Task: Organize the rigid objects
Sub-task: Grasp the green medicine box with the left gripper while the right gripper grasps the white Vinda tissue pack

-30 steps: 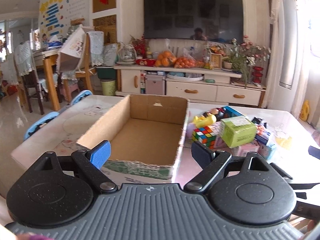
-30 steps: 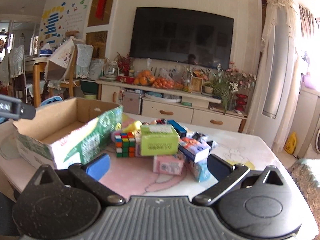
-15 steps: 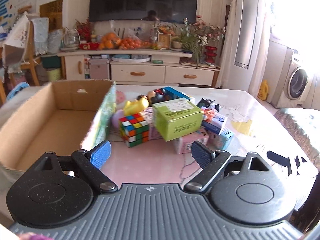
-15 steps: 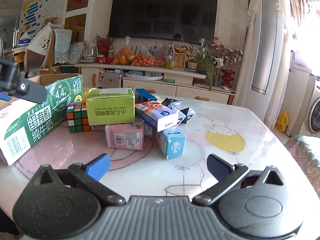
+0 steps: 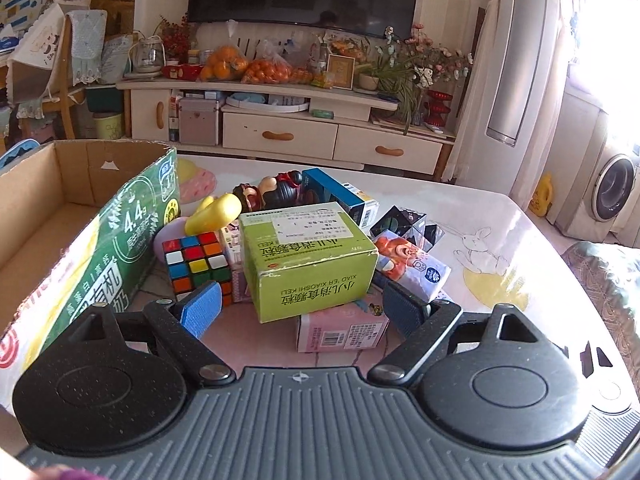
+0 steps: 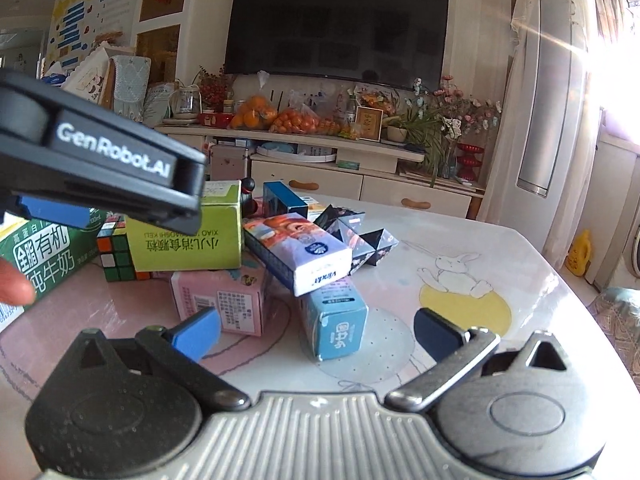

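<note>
A pile of objects lies on the table beside an open cardboard box (image 5: 48,216). A lime-green box (image 5: 308,256) tops the pile, over a pink carton (image 5: 344,330). A Rubik's cube (image 5: 198,266), a yellow toy (image 5: 214,212) and a blue box (image 5: 340,196) lie around it. My left gripper (image 5: 304,310) is open, its pads on either side of the green box's near end. My right gripper (image 6: 316,330) is open just short of a light-blue carton (image 6: 336,320), under a white-and-orange box (image 6: 298,252). The left gripper's body (image 6: 100,164) shows at the upper left of the right wrist view.
Black folded-paper shapes (image 6: 356,232) lie behind the cartons. The table (image 6: 500,320) has a rabbit print at the right. A TV cabinet (image 5: 280,128) with fruit stands beyond the table. A washing machine (image 5: 612,196) is at the far right.
Both grippers have moved forward toward the pile. The left gripper has swung right from the cardboard box to the green box. Both stay open.
</note>
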The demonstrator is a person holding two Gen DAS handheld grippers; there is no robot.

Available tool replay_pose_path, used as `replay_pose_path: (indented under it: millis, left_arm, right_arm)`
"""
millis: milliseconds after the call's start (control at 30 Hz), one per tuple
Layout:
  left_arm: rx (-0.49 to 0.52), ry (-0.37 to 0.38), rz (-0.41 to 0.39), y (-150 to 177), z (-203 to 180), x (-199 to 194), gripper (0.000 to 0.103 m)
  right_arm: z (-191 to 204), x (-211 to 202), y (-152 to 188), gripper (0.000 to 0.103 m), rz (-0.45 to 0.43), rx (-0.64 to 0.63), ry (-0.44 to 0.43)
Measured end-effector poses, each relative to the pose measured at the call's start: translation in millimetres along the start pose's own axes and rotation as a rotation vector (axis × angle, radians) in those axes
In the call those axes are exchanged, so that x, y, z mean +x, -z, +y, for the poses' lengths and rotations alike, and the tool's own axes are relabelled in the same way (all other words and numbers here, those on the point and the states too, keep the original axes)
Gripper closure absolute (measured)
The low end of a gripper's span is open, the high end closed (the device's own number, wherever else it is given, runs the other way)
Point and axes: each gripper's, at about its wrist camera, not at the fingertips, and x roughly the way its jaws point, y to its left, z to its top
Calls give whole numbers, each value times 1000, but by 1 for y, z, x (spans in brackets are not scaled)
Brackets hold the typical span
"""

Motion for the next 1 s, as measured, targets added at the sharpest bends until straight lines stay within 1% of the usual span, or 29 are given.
replay_pose_path:
  millis: [233,333,500,633,767,900,967,1000]
  left_arm:
    - [21,-57,8,-7,-15,16,0]
    - [30,-82,-1,-11,-18,20,0]
    - [26,-101,20,-15,-12,38,0]
    - [28,-94,38,-15,-6,45,0]
    - [45,-84,84,-19,2,52,0]
    - [67,-52,93,-24,9,55,0]
    - [80,-49,92,-26,10,56,0]
    - [83,-45,92,-26,11,56,0]
  right_arm:
    - [-14,14,-8,1,12,38,-47]
    - [-16,21,-11,1,18,42,-63]
    - [-17,31,-17,1,17,29,-81]
    - [-20,38,-22,1,16,43,-97]
    - [-20,46,-26,1,11,38,-123]
    - [-20,53,-30,1,4,22,-150]
    - [-20,56,-31,4,2,6,-158]
    - [-20,58,-32,9,3,3,-162]
